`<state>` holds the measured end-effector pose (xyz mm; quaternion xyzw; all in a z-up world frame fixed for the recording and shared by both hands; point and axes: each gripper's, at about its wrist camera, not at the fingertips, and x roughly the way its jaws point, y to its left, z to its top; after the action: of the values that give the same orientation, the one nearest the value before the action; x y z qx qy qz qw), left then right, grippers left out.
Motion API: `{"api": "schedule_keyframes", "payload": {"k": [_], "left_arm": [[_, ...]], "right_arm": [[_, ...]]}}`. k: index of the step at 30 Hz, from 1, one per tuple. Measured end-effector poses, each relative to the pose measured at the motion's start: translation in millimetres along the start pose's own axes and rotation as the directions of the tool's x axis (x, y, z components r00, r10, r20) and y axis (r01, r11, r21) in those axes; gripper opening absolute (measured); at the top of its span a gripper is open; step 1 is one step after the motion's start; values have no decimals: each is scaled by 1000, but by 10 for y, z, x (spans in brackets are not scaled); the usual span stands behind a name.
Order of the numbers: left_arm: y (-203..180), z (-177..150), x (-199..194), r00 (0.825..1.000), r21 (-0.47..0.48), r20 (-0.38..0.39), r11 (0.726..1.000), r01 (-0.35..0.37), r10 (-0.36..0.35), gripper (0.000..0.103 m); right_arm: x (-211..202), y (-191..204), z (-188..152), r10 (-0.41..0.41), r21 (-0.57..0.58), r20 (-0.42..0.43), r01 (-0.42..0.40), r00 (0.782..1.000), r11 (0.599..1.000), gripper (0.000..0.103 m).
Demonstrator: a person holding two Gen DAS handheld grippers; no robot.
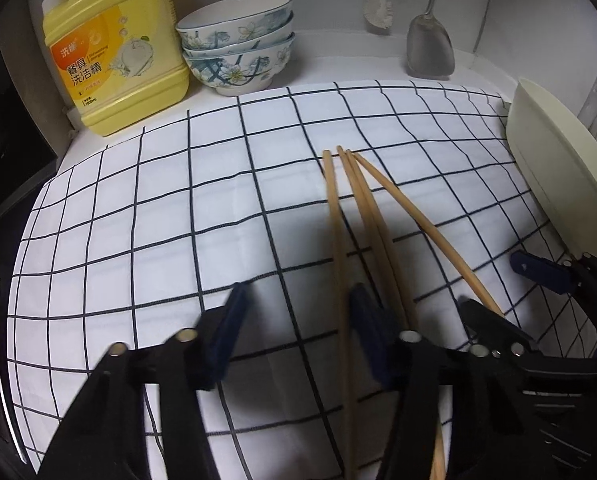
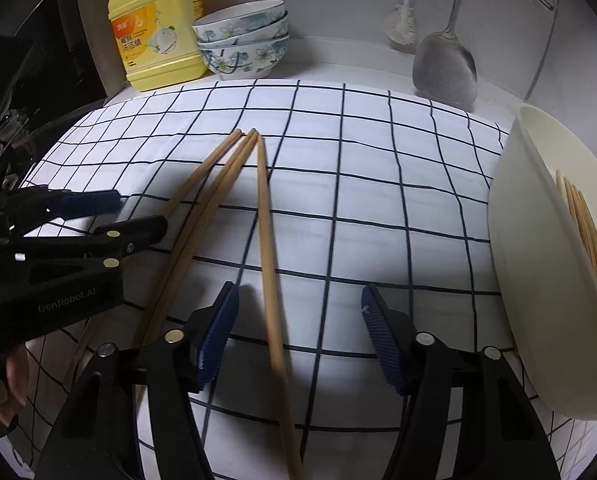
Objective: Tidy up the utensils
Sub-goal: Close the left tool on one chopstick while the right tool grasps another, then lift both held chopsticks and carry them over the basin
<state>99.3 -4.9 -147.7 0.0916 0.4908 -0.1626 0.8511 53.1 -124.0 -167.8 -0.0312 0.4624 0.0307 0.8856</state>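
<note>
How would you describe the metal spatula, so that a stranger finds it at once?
Look beyond the white cloth with dark grid lines, to the far wall on the right. The grey metal spatula hangs there with its broad flat blade down. The white brush to its left has bristles instead of a blade.

The near ends of the chopsticks (image 1: 340, 240) run out of the bottom edge in both views, and in part pass behind a pad of the left gripper (image 1: 298, 312). The cream container (image 2: 546, 264) is cut by the right edge; the sticks inside it show only in part. The detergent bottle (image 1: 114, 48) loses its top to the upper edge. The hanging spatula (image 1: 430, 44) and brush (image 1: 380, 8) have their handles cut off above. Small print on the bottle label is unreadable.
</note>
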Motion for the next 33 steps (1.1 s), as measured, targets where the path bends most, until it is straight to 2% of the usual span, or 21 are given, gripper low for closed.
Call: {"api": "schedule_keyframes", "payload": {"k": [1,2,3,4,5,6,7,9,13,22,28,33], "left_arm": [[-24,-6,-12,1000,7,-1,1000,4,-4,35],[-54,-15,-29,1000,17,-3,1000,12,-12,25],[-78,-24,-41,1000,27,-3,1000,17,-17,18],[-95,-30,-47,1000,35,-2,999,19,-19,15],[-100,-36,-50,1000,40,-2,999,23,-23,10],[-99,-38,-50,1000,44,-2,999,31,-31,8],[-96,-37,-49,999,45,-1,998,39,-39,8],[-45,-48,-57,998,39,6,997,70,-70,7],[38,-69,-82,994,24,-14,994,109,-109,7],[147,-209,-396,991,24,-19,991,134,-134,7],[36,-184,-862,981,79,41,980,185,-189,7],[-224,22,-1181,961,132,93,960,249,-262,7]], "right_arm": [[3,17,11,2,-7,-3,-2,1000,1000,54],[3,45,25,10,-20,-7,-10,1000,1000,51],[2,65,34,14,-29,-8,-15,1000,999,44],[1,83,39,18,-38,-7,-18,1000,999,33],[-1,119,46,18,-49,-5,-18,1000,999,27],[-2,147,52,16,-58,-5,-17,1000,998,13],[2,185,60,-3,-70,-5,3,1000,998,7],[5,196,68,-10,-66,-6,9,1000,998,6],[-25,118,51,15,11,-16,-15,1000,1000,6],[-413,43,-96,32,150,1,-32,999,988,6],[-893,-38,-73,7,197,61,-19,998,980,6],[-1301,-253,-59,-26,242,117,-3,993,970,6]]}}
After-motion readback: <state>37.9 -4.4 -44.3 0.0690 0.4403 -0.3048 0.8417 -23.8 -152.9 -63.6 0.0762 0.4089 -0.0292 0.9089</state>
